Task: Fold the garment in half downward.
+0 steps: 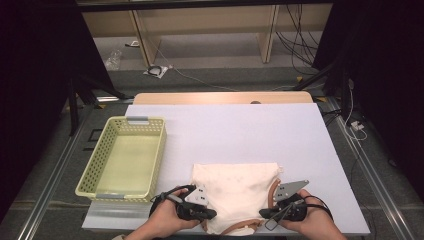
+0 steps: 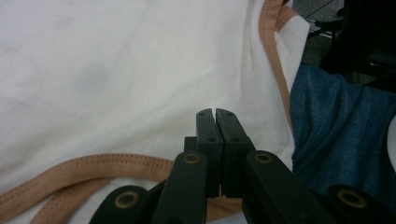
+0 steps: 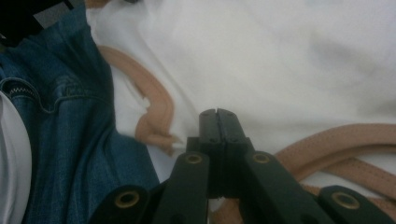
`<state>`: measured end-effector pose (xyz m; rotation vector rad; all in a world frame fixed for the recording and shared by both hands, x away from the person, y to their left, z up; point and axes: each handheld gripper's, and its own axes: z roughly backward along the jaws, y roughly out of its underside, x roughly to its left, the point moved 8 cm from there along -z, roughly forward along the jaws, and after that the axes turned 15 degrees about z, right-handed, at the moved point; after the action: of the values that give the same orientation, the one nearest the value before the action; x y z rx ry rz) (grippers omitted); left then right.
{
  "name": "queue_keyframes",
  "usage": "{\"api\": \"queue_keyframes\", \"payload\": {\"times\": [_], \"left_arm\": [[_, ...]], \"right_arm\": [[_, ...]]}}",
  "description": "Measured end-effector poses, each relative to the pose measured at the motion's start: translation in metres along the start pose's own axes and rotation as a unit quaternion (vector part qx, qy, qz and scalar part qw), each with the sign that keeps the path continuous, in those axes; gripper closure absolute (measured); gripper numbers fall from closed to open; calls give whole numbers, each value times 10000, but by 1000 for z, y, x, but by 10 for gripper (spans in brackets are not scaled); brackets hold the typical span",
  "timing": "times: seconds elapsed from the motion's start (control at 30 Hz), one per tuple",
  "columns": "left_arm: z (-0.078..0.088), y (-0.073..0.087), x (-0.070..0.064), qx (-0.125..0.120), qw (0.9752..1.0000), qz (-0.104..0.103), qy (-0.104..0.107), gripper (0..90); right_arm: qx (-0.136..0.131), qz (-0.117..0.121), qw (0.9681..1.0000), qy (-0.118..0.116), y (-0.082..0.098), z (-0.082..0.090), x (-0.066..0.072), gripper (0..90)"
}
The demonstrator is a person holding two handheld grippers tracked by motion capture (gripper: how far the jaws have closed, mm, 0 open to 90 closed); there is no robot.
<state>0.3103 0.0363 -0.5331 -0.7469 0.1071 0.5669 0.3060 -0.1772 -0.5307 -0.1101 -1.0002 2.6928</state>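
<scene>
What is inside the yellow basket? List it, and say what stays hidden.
Nothing shows inside the yellow basket: its pale floor lies bare from wall to wall. The near wall hides a thin strip of floor behind it. The cream cloth bag lies outside, on the table.

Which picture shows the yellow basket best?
The high view: the whole basket sits at the table's left, beside the cream bag. The two gripper views look closely at bag cloth and tan straps instead.

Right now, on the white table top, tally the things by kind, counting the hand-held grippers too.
Cream tote bag with tan straps: 1
Pale green perforated basket: 1
Hand-held grippers, left hand-held gripper and right hand-held gripper, both shut on the bag's near edge: 2
Total: 4
</scene>
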Motion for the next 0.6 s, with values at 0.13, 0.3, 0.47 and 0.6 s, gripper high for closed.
{"api": "queue_keyframes", "payload": {"times": [0.13, 0.3, 0.47, 0.6], "left_arm": [[4, -1, 2, -174, 9998, 38, -81, 852], [9, -4, 7, -441, 9988, 147, -150, 831], [13, -6, 9, -662, 9972, 328, -133, 780], [15, -7, 10, -847, 9954, 429, -138, 723]], "right_arm": [[37, 34, 9999, -98, -1, -1, 2, 889], [160, 8, 9997, -200, 4, -4, 7, 850], [-268, 26, 9993, 275, -6, 0, -5, 756], [-627, -189, 9931, 970, -17, 2, -26, 666]]}}
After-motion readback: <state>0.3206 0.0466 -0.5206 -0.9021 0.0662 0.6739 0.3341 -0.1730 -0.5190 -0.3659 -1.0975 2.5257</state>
